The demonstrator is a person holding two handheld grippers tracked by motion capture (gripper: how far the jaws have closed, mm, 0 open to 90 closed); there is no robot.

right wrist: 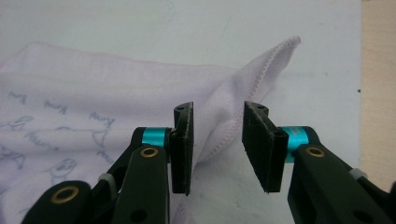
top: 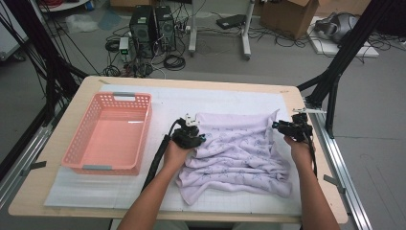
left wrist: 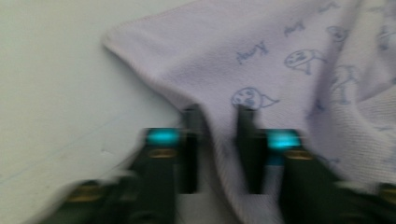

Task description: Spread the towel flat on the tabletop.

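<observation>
- High view: the lilac printed cloth (top: 239, 148) lies rumpled on the counter (top: 62, 158), right of the pink basket (top: 109, 134). The left tongs (top: 191, 136) sit at its left edge, the right tongs (top: 286, 127) at its right corner.
- Left gripper view: the left tongs (left wrist: 218, 140) pinch a fold of cloth (left wrist: 261, 70).
- Right gripper view: the right tongs (right wrist: 217, 140) stand partly open; the hemmed cloth (right wrist: 140, 93) edge lies between, unpressed.

Basket (top: 109, 134) sat on mat (top: 225, 98), left of cloth (top: 239, 148); left tool (top: 190, 136) at cloth's left edge, right tool (top: 289, 127) at its far-right corner.
</observation>
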